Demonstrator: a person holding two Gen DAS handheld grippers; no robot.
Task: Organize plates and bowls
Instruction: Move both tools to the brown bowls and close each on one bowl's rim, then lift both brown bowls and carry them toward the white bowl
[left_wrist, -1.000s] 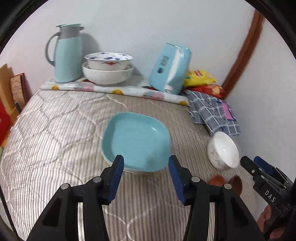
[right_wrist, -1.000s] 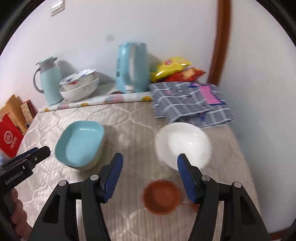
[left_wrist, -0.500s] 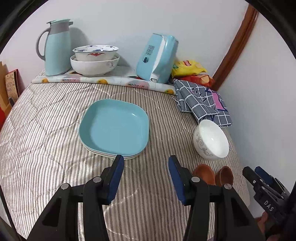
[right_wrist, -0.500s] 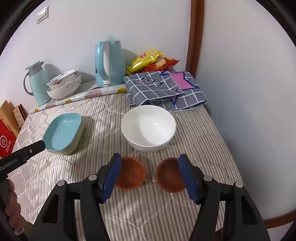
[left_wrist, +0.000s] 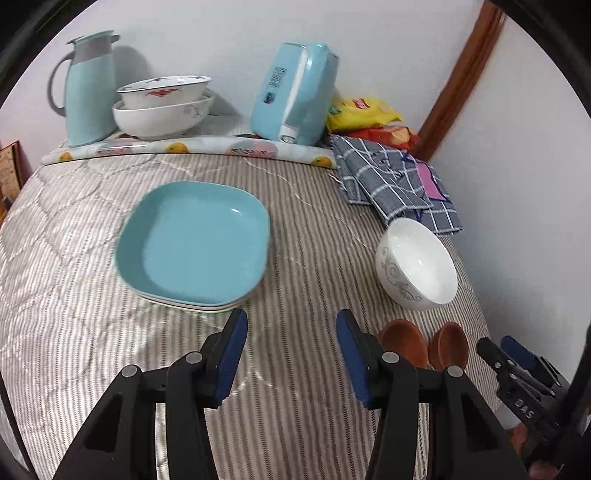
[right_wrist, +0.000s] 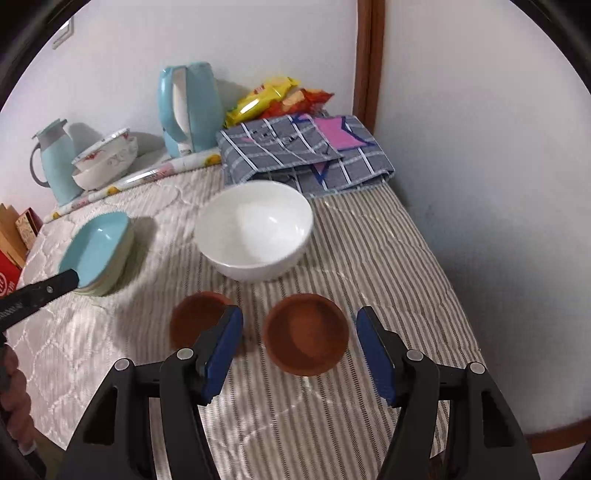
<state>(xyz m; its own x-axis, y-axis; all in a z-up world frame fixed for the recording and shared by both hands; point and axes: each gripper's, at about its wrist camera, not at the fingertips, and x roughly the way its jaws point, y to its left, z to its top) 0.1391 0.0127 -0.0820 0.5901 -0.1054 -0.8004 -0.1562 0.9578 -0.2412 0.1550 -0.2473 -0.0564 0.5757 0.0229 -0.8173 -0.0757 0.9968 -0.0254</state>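
A striped quilted cover (left_wrist: 303, 369) spreads over the flat surface, its stitching catching soft light. White walls (right_wrist: 480, 147) meet in a corner at about 1 o'clock, where a brown wooden trim (right_wrist: 367, 59) runs upright. A white wall switch (right_wrist: 61, 35) sits at 10 o'clock. Beyond the cover's edge at 9 o'clock stand cardboard boxes (right_wrist: 14, 236).

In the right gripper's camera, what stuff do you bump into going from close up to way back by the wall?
Right brown bowl → white bowl → checked cloth → snack bags.
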